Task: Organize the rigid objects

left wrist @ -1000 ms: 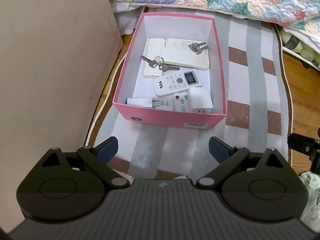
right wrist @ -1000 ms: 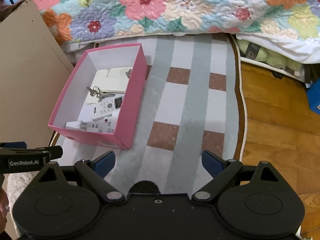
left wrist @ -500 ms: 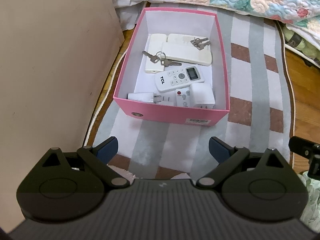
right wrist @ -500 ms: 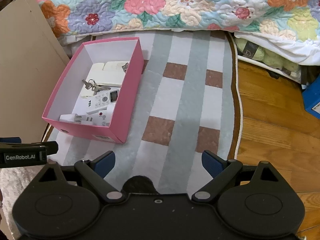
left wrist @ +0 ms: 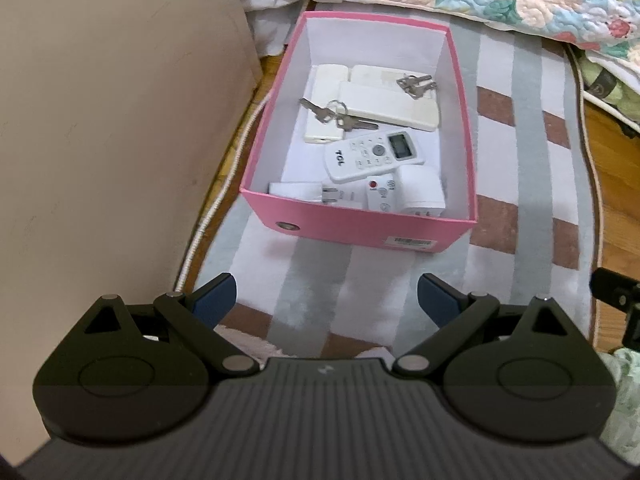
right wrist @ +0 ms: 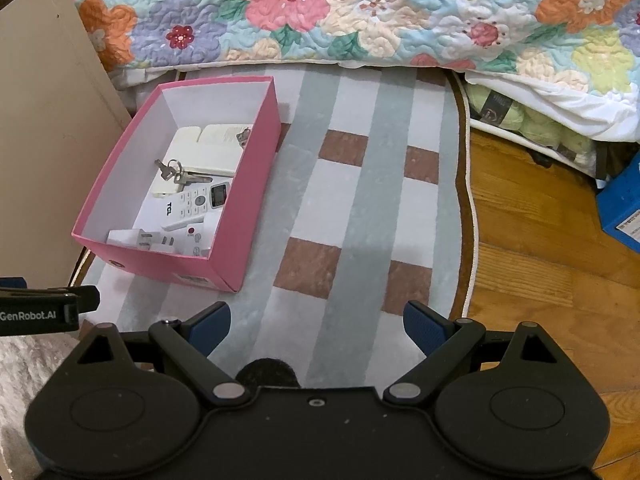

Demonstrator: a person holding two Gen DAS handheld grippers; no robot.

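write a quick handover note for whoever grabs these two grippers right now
Left gripper: open, empty, above the rug short of the pink box.
Right gripper: open, empty, over the rug to the box's right.
In the box: TCL remote, two key bunches, white remotes, plug adapters.
Done: everything visible is boxed.
Left: nothing loose in view on the rug; check outside the frames.
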